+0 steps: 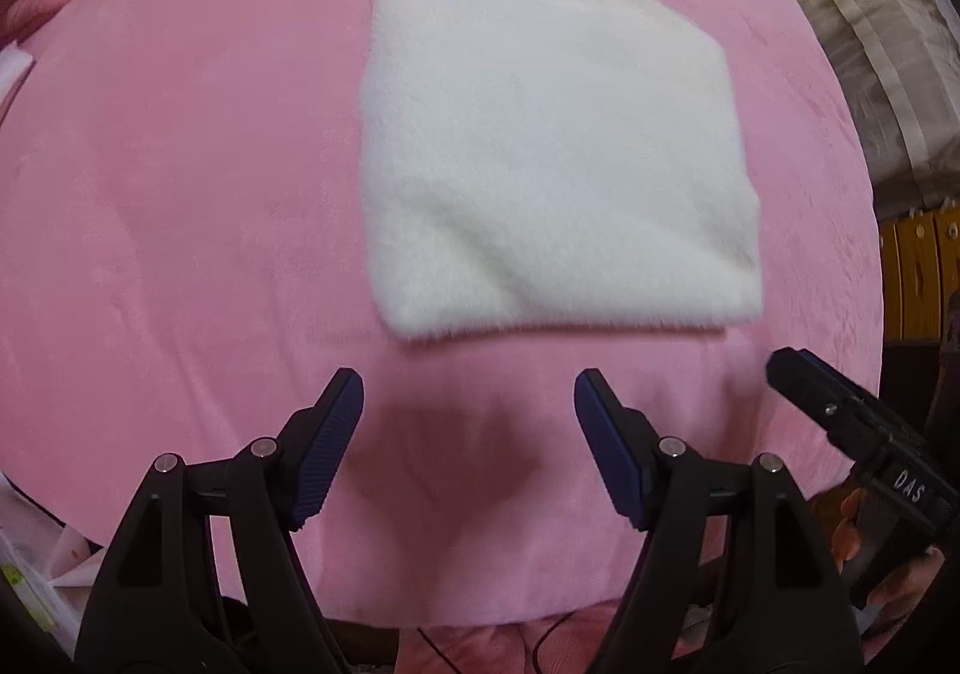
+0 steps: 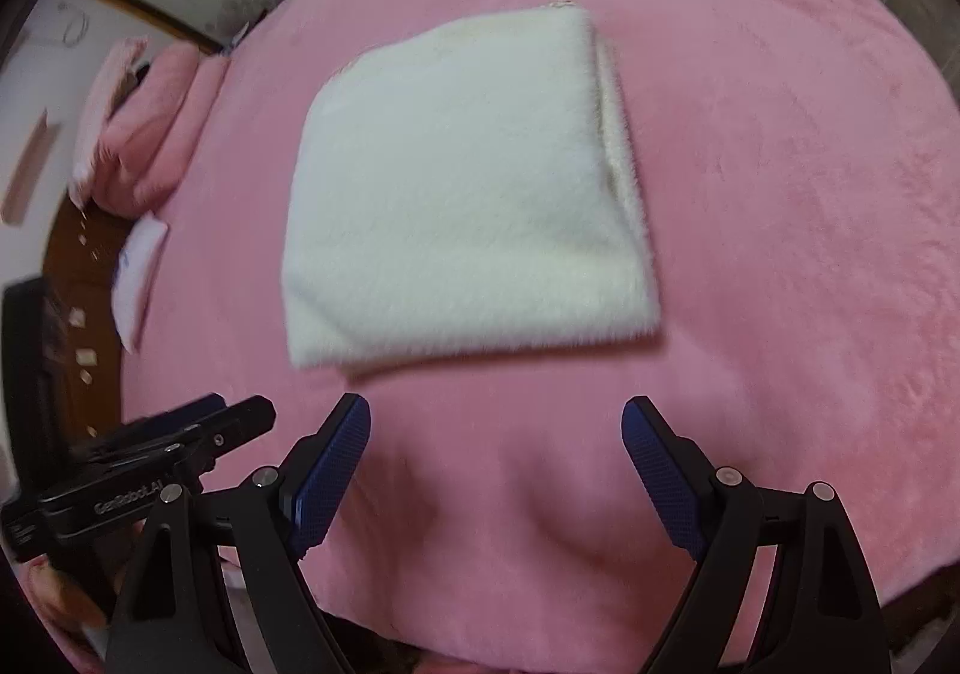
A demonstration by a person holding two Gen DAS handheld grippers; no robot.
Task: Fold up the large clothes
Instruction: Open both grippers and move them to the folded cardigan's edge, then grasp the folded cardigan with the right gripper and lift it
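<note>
A white fluffy garment [image 1: 540, 152] lies folded into a thick square on the pink bedspread [image 1: 180, 194]; in the right wrist view the same garment [image 2: 462, 194] shows stacked layers along its right edge. My left gripper [image 1: 468, 404] hangs open just short of the garment's near edge, nothing between its blue pads. My right gripper [image 2: 495, 428] is likewise open and empty, in front of the near edge. Each gripper shows in the other's view: the right one [image 1: 840, 410] at the lower right, the left one [image 2: 180, 434] at the lower left.
Pink pillows [image 2: 144, 128] and a small white pillow [image 2: 138, 278] lie at the bed's left end by a wooden headboard [image 2: 78, 278]. A beige curtain [image 1: 840, 14] and a yellow wooden slatted piece [image 1: 918, 278] stand past the bed's right side. The person's fingers [image 1: 852, 530] hold the right gripper.
</note>
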